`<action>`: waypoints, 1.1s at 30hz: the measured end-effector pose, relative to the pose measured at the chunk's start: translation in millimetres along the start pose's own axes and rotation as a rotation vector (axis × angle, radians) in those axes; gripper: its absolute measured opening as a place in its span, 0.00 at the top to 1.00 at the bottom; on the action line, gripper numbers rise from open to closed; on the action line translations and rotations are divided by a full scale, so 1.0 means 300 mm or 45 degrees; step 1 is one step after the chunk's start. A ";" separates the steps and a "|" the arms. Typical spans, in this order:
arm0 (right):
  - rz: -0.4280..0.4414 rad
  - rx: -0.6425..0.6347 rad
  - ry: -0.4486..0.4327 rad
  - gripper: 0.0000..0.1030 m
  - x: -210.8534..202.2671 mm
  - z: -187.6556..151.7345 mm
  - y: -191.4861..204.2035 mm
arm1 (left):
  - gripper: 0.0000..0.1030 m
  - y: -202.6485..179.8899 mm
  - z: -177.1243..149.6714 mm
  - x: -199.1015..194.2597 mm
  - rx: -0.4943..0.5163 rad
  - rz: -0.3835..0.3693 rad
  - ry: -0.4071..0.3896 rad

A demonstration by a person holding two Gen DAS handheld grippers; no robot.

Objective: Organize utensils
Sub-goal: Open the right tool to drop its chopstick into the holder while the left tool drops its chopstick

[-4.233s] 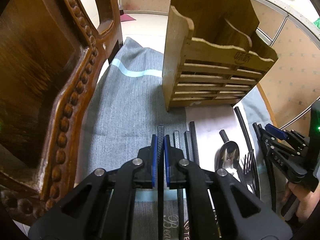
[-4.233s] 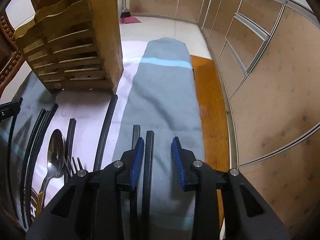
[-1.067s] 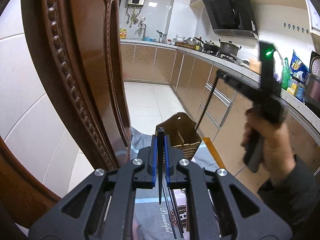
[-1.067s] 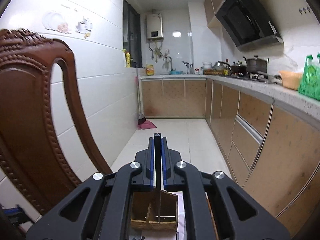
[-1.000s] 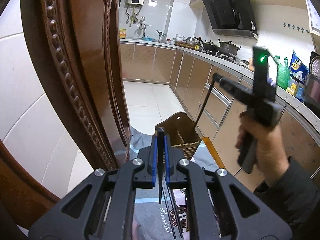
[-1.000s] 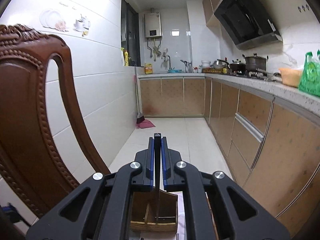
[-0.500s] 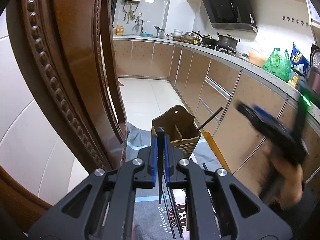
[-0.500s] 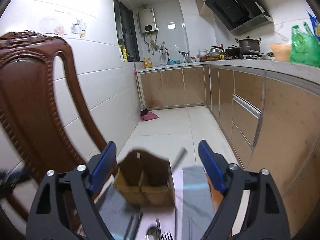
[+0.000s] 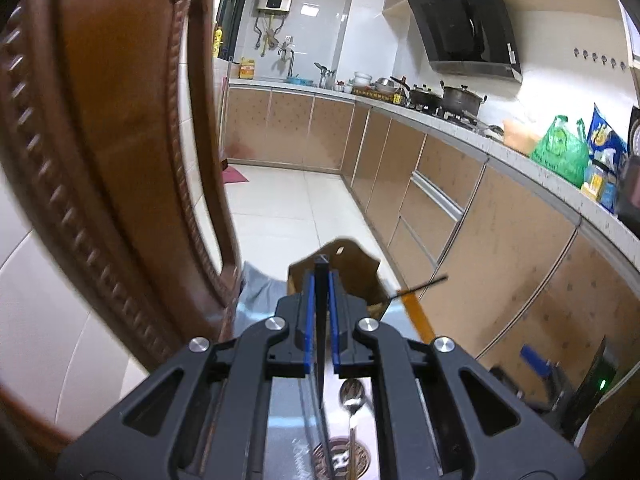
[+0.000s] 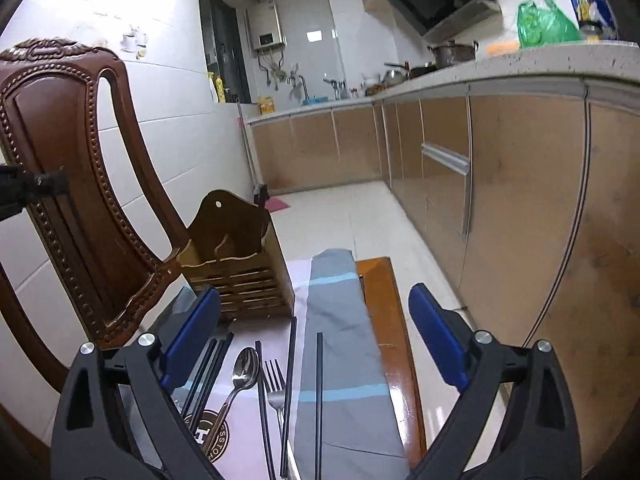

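My left gripper [image 9: 320,320] is shut on a black chopstick [image 9: 321,344] that stands upright between its blue pads, in front of the wooden utensil holder [image 9: 356,272]. One chopstick [image 9: 424,283] sticks out of the holder, leaning right. My right gripper [image 10: 312,300] hangs low over the table, its jaws opening wide with nothing between them. Below it lie a spoon [image 10: 245,368], a fork [image 10: 274,380] and several black chopsticks [image 10: 319,392]. The holder [image 10: 240,268] stands beyond them. The left gripper [image 10: 32,184] shows at the left edge.
A carved wooden chair [image 10: 80,160] stands close on the left of the holder. A grey cloth [image 10: 336,312] covers the table, whose bare wooden edge [image 10: 384,312] runs along the right. Kitchen cabinets [image 10: 520,200] line the right side.
The right gripper let go of its chopstick, which now leans in the holder, opened wide and came down toward the table. The left gripper edged toward the holder, chopstick still held.
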State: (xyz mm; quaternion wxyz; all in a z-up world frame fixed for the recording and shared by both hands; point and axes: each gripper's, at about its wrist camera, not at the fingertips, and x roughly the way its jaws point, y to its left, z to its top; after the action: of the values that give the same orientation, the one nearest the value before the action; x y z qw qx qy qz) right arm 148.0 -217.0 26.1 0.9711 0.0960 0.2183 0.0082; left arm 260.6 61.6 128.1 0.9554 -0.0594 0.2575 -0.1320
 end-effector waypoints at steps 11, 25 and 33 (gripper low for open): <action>0.023 0.043 0.049 0.10 0.031 -0.006 -0.038 | 0.94 -0.095 0.312 0.089 0.047 0.032 -0.109; 0.045 0.036 0.103 0.10 0.060 -0.007 -0.024 | 0.42 -0.037 0.096 0.393 0.035 -0.011 0.079; 0.042 -0.028 0.206 0.10 0.048 -0.036 0.036 | 0.15 -0.073 -0.270 0.106 0.041 0.022 0.145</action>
State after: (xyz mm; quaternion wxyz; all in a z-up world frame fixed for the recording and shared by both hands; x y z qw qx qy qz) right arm 156.7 -203.6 12.5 0.9511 0.0878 0.2942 0.0344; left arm 240.9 27.9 47.2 0.9411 -0.0340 0.3098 -0.1310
